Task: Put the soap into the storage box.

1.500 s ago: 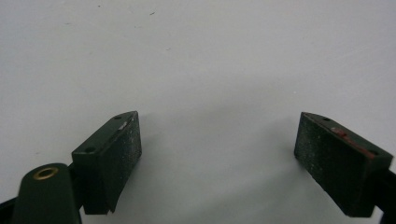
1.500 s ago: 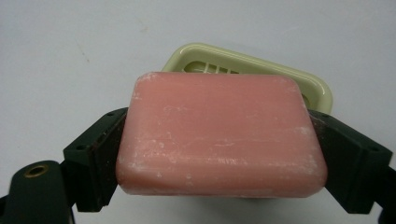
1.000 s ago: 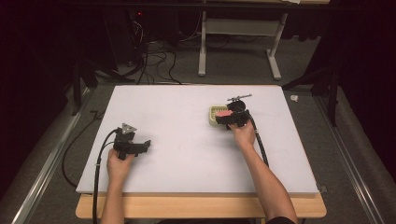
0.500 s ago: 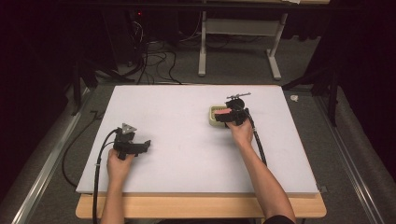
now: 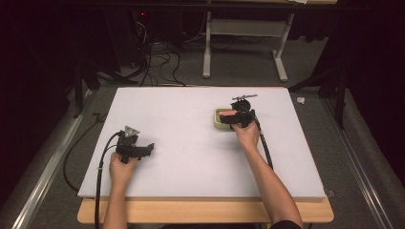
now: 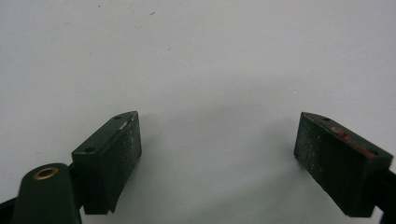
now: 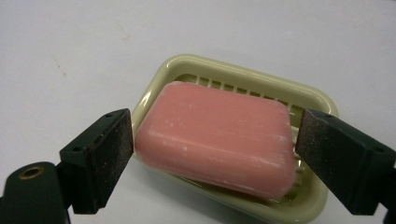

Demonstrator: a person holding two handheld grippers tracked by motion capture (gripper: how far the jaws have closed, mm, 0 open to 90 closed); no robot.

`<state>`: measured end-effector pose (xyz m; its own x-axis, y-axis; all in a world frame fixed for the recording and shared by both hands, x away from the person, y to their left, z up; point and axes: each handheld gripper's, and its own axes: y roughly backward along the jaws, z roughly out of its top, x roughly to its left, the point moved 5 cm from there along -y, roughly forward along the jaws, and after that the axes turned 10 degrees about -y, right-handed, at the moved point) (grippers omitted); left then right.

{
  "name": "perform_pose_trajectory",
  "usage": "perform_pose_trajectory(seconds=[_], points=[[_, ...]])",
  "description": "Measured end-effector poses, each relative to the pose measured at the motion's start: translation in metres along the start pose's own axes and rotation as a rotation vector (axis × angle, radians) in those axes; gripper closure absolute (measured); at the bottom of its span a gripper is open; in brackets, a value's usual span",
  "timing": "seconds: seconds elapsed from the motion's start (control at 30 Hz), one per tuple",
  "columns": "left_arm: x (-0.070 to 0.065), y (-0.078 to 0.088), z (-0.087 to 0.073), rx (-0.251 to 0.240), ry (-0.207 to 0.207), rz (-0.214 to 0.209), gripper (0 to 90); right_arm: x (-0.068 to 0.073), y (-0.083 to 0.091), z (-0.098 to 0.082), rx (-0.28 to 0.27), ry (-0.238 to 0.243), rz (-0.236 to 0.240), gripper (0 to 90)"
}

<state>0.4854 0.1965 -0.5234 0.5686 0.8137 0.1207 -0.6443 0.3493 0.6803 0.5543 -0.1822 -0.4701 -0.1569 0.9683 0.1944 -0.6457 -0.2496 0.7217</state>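
Pink and waxy, the soap bar (image 7: 217, 137) sits right between the right gripper (image 7: 215, 158)'s two black jaws. It is a rounded rectangular block with faint pale scuffs along its edges. Those jaws have just been opening, and now the gritty pads stand just off each end of the bar, so the gripper is spread wide and holding nothing. The soap lies in a pale olive plastic dish (image 7: 299, 91), glossy, round-cornered, with a slotted rack showing behind the bar.

Over on the near left, the left gripper (image 6: 217, 158) is spread wide too, its rough dark pads apart over bare white surface with nothing between them. One pad carries a smear of red along its top edge.

From the high view, the left hand (image 5: 122, 167) holds its gripper low on the near left of the desk (image 5: 191, 138), cable trailing back over the near edge. The right hand (image 5: 247, 133) holds its gripper at the dish, right of centre and toward the far side of the desk. The white top is matte and smooth, laid on a light wooden board whose strip shows at the near edge. Beyond lies grey carpet, a tangle of black cables, white desk legs, and darkness behind.
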Motion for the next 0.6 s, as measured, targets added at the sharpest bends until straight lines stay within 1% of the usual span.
perform_pose_trajectory(seconds=[0.37,0.43,0.5,0.6], points=[[0.000,0.000,0.000,0.000,0.001,0.000,15.3,-0.001,0.011,0.002,-0.020,0.013,-0.002,12.3],[0.000,0.000,0.000,0.000,0.000,0.000,15.3,0.000,0.017,0.003,-0.036,0.020,0.005,12.9],[0.000,0.000,0.000,0.000,0.000,0.000,15.3,0.001,0.019,0.004,-0.044,0.020,0.008,13.1],[0.000,0.000,0.000,0.000,0.001,0.000,15.4,0.001,0.028,0.005,-0.057,0.039,0.012,13.6]])
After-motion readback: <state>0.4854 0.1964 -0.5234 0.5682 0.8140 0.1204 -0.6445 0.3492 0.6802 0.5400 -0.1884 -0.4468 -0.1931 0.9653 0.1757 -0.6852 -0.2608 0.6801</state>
